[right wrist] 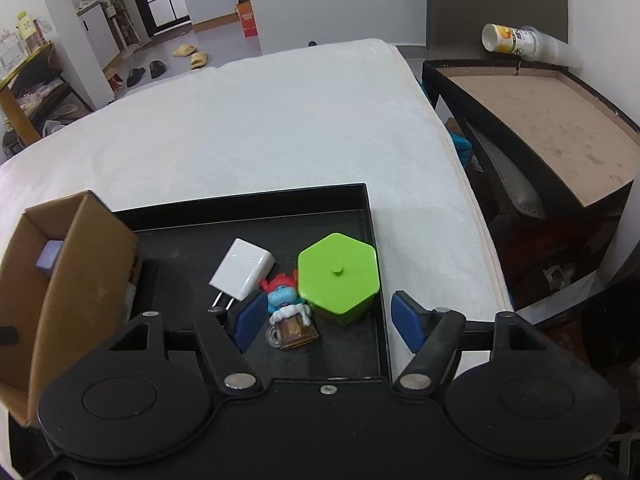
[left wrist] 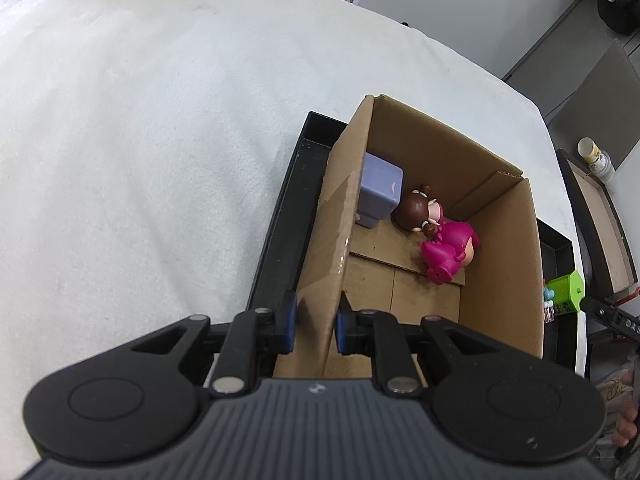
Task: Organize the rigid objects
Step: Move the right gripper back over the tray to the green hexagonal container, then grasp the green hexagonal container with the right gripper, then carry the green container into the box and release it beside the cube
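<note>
Three packed: a lilac block (left wrist: 380, 188), a brown-haired doll (left wrist: 420, 210) and a pink figure (left wrist: 450, 254) lie inside the cardboard box (left wrist: 500, 240), toward its far end.
Three left: a white charger (right wrist: 242, 268), a blue figure with a mug (right wrist: 290, 312) and a green six-sided pot (right wrist: 340, 274) sit outside the box, on its right, in the open part of the black tray (right wrist: 248, 202).
Box: stands at the left end of the tray, top open; the charger is the loose thing nearest its wall, the pot the farthest.
Left gripper (left wrist: 316, 326): fingers pinched nearly closed on the box's near left wall, one pad outside and one inside; it looks to be steadying the box.
Right gripper (right wrist: 332, 320): fingers spread wide, holding nothing, poised above the blue figure and the near edge of the pot, well to the right of the box.
Progress: about halfway, judging by the count.
Next, likely: close on the blue figure or the pot and carry it left into the box.
Surface: a white cloth (right wrist: 260, 120) lies beneath the tray and stretches far beyond the box.
</note>
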